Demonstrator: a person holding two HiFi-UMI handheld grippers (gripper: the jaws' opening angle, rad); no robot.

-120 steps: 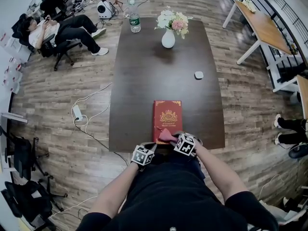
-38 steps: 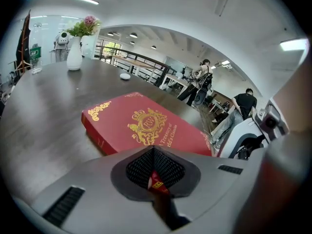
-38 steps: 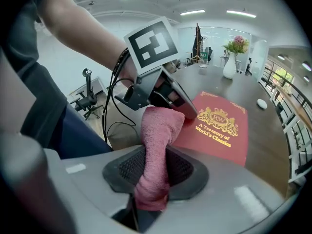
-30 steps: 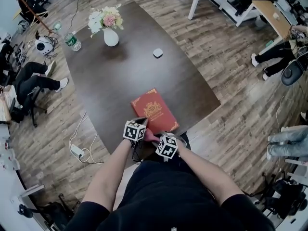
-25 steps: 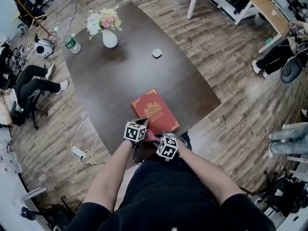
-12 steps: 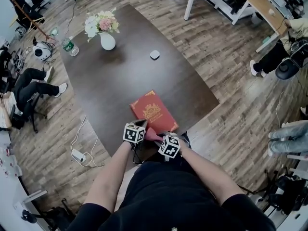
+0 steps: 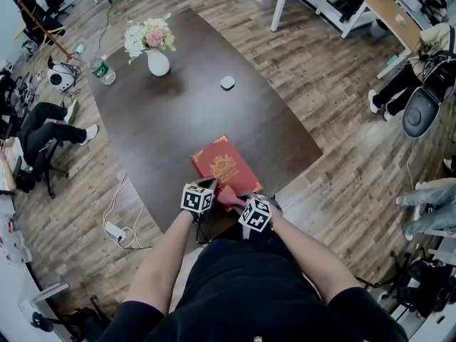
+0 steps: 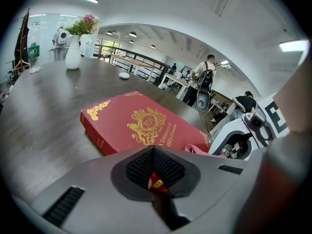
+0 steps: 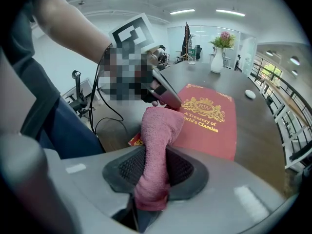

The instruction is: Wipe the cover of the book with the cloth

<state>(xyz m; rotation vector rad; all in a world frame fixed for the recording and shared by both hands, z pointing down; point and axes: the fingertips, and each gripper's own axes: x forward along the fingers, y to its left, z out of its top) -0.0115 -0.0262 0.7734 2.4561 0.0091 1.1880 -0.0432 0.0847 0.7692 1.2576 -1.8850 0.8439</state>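
A red book [image 7: 222,167] with gold cover print lies flat near the dark table's [image 7: 178,112] front edge. My left gripper [image 7: 209,187] is at the book's near corner, and a red-and-gold bit of the book [image 8: 141,123] shows between its closed jaws [image 8: 155,169]. My right gripper [image 7: 244,202] is shut on a pink cloth [image 9: 157,145]. The cloth's free end [image 7: 229,196] touches the book's [image 9: 209,118] near edge, just beside the left gripper's tip [image 9: 168,96].
A white vase of flowers [image 7: 157,61] and a small white object [image 7: 227,83] stand on the far half of the table. A bottle [image 7: 98,68] sits at its far left corner. Cables and a power strip [image 7: 114,228] lie on the floor at the left, beyond them seated people.
My right gripper with the cloth has edged a little to the right along the book's near edge. The left gripper has stayed on the book's corner.
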